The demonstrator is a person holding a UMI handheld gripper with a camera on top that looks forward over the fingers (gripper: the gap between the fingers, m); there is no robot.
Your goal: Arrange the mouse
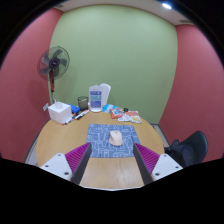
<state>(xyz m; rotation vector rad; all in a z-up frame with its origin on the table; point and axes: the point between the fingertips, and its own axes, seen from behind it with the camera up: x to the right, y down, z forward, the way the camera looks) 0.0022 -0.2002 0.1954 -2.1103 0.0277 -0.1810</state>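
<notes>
A pale pink mouse (pixel 116 138) lies on a blue patterned mouse mat (pixel 109 136) in the middle of a round wooden table (pixel 60 138). My gripper (pixel 111 160) hangs above the table's near edge, short of the mat. Its fingers, with magenta pads (pixel 76 156), are spread wide and hold nothing. The mouse is beyond the fingers, roughly on the line between them.
At the table's far side stand a white box (pixel 60 112), a pale jug (pixel 96 97), a dark cup (pixel 82 103) and small items (pixel 124 115). A standing fan (pixel 53 65) is behind on the left. A black chair (pixel 189 147) is at the right.
</notes>
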